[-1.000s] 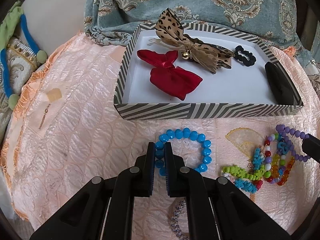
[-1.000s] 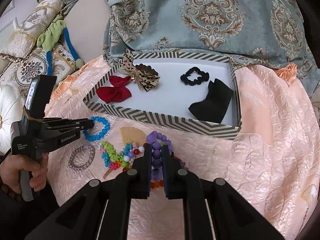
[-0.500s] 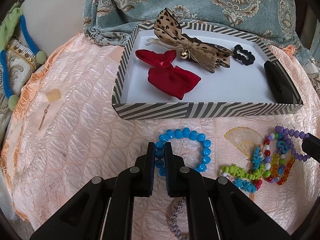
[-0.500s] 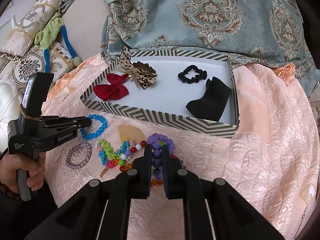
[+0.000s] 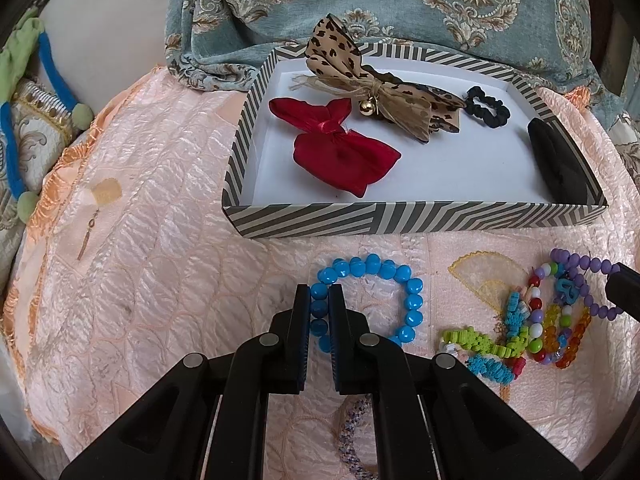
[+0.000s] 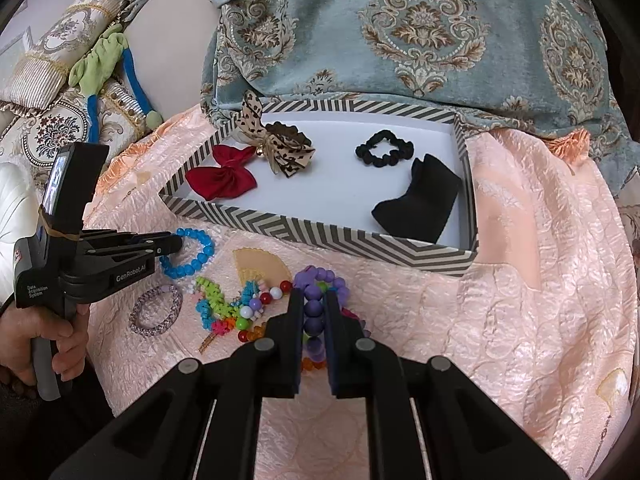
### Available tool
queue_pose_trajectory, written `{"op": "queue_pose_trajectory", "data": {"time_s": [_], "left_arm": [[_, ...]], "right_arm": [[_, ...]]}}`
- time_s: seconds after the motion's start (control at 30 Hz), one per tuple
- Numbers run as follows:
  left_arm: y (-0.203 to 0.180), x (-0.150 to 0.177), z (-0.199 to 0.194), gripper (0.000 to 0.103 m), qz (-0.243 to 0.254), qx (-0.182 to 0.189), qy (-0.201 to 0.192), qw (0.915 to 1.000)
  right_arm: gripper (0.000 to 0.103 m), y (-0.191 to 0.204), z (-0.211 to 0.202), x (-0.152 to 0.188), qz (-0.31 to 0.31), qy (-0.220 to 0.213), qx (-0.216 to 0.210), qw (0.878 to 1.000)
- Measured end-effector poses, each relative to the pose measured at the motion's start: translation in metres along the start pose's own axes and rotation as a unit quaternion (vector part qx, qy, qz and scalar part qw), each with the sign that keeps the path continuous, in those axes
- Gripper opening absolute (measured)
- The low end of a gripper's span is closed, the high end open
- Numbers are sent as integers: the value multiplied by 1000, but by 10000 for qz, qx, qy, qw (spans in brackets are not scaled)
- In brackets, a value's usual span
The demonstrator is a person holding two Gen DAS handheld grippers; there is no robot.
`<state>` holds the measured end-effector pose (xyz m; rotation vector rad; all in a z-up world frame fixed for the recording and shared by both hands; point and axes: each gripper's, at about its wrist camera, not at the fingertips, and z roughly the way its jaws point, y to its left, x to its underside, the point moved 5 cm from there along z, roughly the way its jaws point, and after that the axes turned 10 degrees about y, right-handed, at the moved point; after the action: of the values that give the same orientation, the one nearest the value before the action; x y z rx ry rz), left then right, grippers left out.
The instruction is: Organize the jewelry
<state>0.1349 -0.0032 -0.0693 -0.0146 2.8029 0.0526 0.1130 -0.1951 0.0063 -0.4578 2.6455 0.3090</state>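
left claw: narrow, clamped on 1 side of the blue bead bracelet — beads sit between the pads; rest of the loop lies on the peach quilt to the claw's right.
right claw: narrow, clamped on the purple bead bracelet — 3 or so beads stacked between the pads.
bead pile: multicolour strands, green, blue, red and orange, just left of the right claw, touching the purple loop.
lilac woven bracelet: further left of the right claw, lying apart from the pile, below the left claw's fingers in the right view.
striped box: straight ahead of both claws, near wall just beyond the blue bracelet.
box contents: red bow and leopard-print bow at the left end, black scrunchie and black velvet piece at the right end.
person's hand: gripping the left claw's handle, seen in the right view.
backdrop: blue damask fabric behind the box.
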Motion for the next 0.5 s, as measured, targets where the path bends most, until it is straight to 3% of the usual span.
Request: {"op": "queue_pose_trajectory", "data": {"time_s": [0.5], "left_arm": [[1, 0, 1, 0, 23, -11, 13, 10000]], "right_arm": [[9, -2, -2, 0, 24, -30, 52, 10000]]}}
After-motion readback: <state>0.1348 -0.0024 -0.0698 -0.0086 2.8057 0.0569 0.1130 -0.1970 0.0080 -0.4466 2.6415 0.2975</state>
